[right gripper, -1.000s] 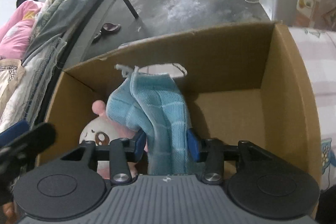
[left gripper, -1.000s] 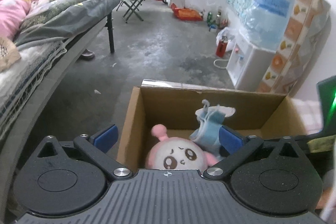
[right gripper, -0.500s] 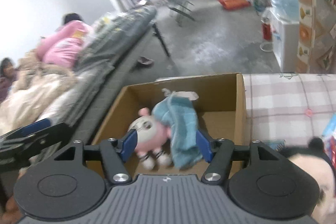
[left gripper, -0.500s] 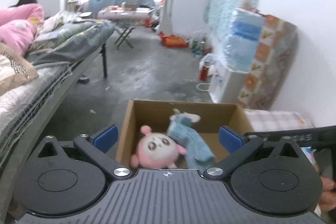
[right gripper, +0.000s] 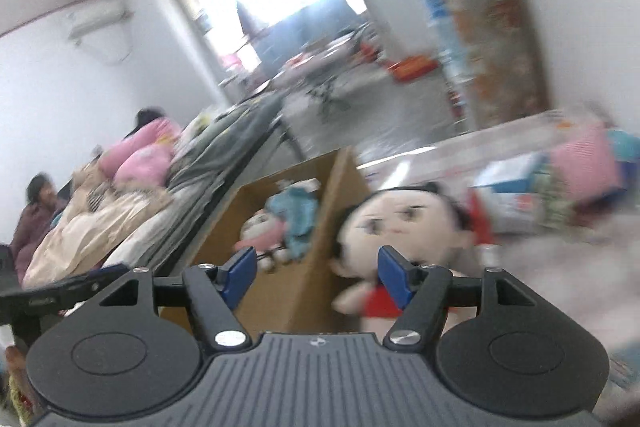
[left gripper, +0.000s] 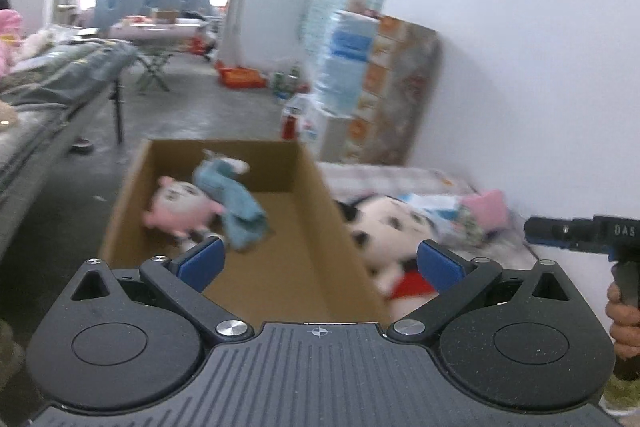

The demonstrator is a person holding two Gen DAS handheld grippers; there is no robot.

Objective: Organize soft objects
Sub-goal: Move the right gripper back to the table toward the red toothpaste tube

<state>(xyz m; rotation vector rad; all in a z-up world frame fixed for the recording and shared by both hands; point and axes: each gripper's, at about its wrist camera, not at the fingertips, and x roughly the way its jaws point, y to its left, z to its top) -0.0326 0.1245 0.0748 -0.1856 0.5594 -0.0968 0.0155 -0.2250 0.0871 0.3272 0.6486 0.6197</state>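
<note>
the open cardboard box holds two soft things in its far left corner: a pink and white plush toy lying on the box floor, and a light blue cloth draped against the toy's right side, touching it. the rest of the box floor is bare cardboard. just outside the box's right wall, a black-haired plush doll with a white face and red clothes lies on the pale checked bed cover, close against the cardboard. farther along the bed toward the white wall are a pink pouch and some blue and white packets, too blurred to name. the left claw stands wide apart over the box's near end with nothing between its blue pads. the right claw is also apart and empty, its pads framing the box's right wall and the doll beyond. a person in pink lies on the other bed.
</note>
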